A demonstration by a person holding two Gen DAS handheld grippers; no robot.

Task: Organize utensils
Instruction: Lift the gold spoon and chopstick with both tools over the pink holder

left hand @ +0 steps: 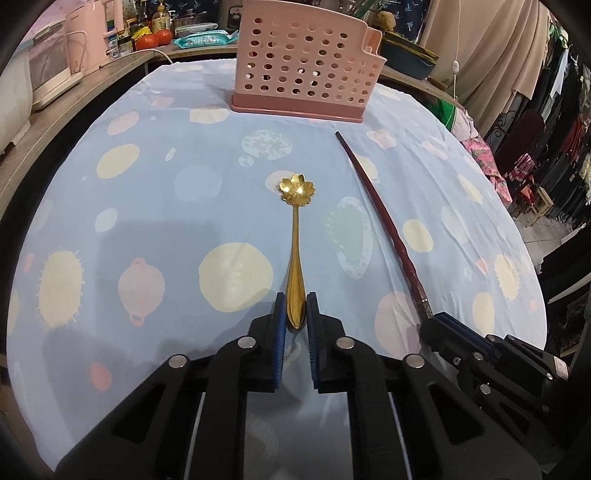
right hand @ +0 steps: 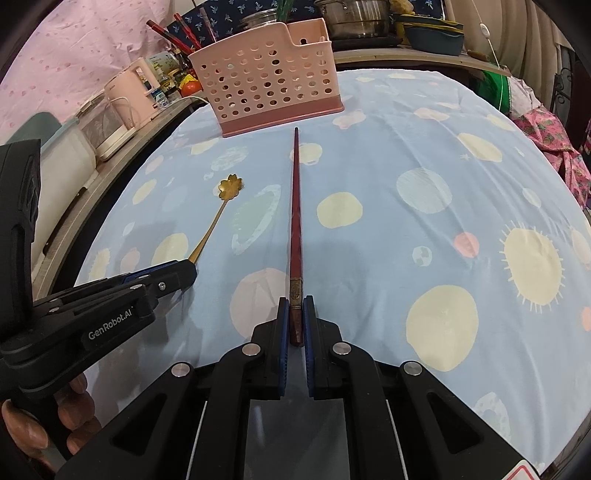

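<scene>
A gold spoon with a flower-shaped bowl [left hand: 295,236] lies on the table, bowl pointing away. My left gripper [left hand: 296,310] is shut on the end of its handle. A dark red chopstick [right hand: 295,221] lies to the right of the spoon, tip toward the basket. My right gripper [right hand: 295,314] is shut on its thick end. A pink perforated utensil basket [left hand: 303,62] stands at the far side of the table; in the right wrist view [right hand: 269,77] some chopsticks stick up behind it. The spoon also shows in the right wrist view [right hand: 218,218], the chopstick in the left wrist view [left hand: 380,218].
The table is covered by a light blue cloth with pale spots [left hand: 166,221]. A wooden counter [left hand: 55,107] with pink appliances runs along the left. Pots and bowls [right hand: 428,33] stand behind the table. Clothes racks [left hand: 546,147] are to the right.
</scene>
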